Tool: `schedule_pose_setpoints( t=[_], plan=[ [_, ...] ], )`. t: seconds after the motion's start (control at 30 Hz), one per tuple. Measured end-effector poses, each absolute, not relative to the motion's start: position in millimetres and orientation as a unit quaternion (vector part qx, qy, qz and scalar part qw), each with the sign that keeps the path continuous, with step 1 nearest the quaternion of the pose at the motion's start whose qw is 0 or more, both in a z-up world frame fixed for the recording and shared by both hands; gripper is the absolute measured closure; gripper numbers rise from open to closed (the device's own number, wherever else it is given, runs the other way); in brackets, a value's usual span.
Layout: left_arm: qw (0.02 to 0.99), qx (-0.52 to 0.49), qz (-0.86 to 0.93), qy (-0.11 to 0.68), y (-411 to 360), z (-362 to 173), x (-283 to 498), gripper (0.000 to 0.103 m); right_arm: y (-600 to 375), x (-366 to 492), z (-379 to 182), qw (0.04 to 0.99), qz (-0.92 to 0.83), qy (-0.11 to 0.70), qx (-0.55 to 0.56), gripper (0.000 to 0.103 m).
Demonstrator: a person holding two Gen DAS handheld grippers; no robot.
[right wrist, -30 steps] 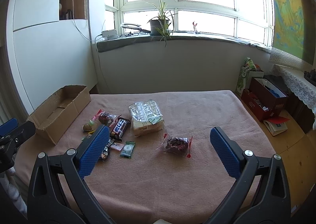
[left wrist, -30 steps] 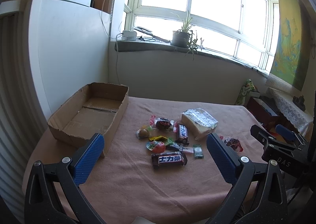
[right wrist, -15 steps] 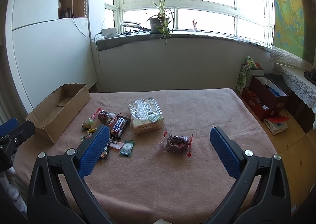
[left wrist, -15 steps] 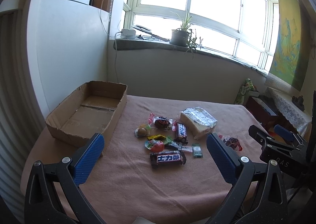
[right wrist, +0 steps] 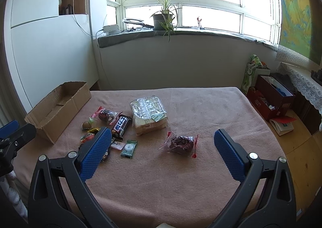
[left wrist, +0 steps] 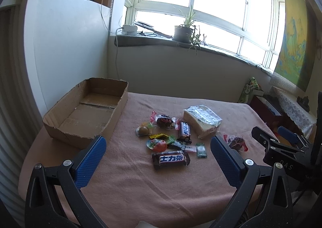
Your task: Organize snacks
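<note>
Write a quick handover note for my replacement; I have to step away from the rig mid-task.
Left gripper: jaws open, empty, above the table's near edge.
Right gripper: jaws open, empty, facing the lone wrapped cake.
Cardboard box: at the table's left, nothing inside.
Snacks: bread pack, Snickers bar and small candies all lie loose on the cloth.
Done: nothing boxed.
Left: move every snack into the box.

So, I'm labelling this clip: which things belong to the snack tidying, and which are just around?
Job: cardboard box, bread pack, chocolate bar, wrapped cake, small sweets.
Just around: potted plant, wall map, red box.
</note>
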State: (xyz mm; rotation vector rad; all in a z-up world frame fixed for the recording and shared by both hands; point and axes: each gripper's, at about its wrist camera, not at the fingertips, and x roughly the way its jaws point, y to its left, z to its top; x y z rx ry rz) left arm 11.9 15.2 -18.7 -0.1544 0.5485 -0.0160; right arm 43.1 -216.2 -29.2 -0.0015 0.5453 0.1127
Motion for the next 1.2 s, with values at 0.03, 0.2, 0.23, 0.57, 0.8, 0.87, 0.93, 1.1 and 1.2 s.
schedule_pose_setpoints(
  t=[0.03, 0.2, 0.23, 0.57, 0.8, 0.87, 0.93, 1.1, 1.2],
  plan=[
    [0.959, -0.077, -0.008, 0.273, 16.1, -19.9, 13.1, 0.0, -215.9, 43.7, -30.0, 0.961, 0.056, 0.271, -0.002, 0.0],
    [0.954, -0.083, -0.015, 0.289, 18.0, -29.7, 18.7, 0.0, -220.3, 50.1, -39.1, 0.956, 0.057, 0.286, -0.003, 0.0],
    [0.952, -0.083, -0.016, 0.293, 18.5, -32.2, 19.6, 0.0, -221.9, 51.3, -42.1, 0.955, 0.059, 0.29, -0.003, 0.0],
    [0.938, -0.095, -0.036, 0.331, 20.8, -58.4, 30.2, 0.013, -238.7, 56.0, -67.3, 0.944, 0.077, 0.321, -0.005, 0.003],
    [0.932, -0.101, -0.05, 0.345, 22.7, -66.1, 35.0, 0.022, -255.3, 62.6, -76.6, 0.938, 0.075, 0.337, 0.016, 0.004],
    [0.93, -0.103, -0.056, 0.348, 23.1, -67.0, 36.2, 0.025, -258.3, 65.0, -77.4, 0.937, 0.075, 0.341, 0.023, 0.006],
    [0.928, -0.105, -0.062, 0.352, 21.4, -69.7, 38.5, 0.026, -259.5, 68.3, -78.8, 0.935, 0.077, 0.347, 0.025, 0.014],
    [0.922, -0.104, -0.077, 0.364, 15.3, -77.7, 43.3, 0.029, -260.9, 78.2, -85.9, 0.929, 0.083, 0.361, 0.03, 0.014],
    [0.916, -0.108, -0.09, 0.376, 12.2, -84.6, 51.6, 0.03, -259.8, 84.3, -88.8, 0.927, 0.084, 0.364, 0.03, 0.014]
  ],
)
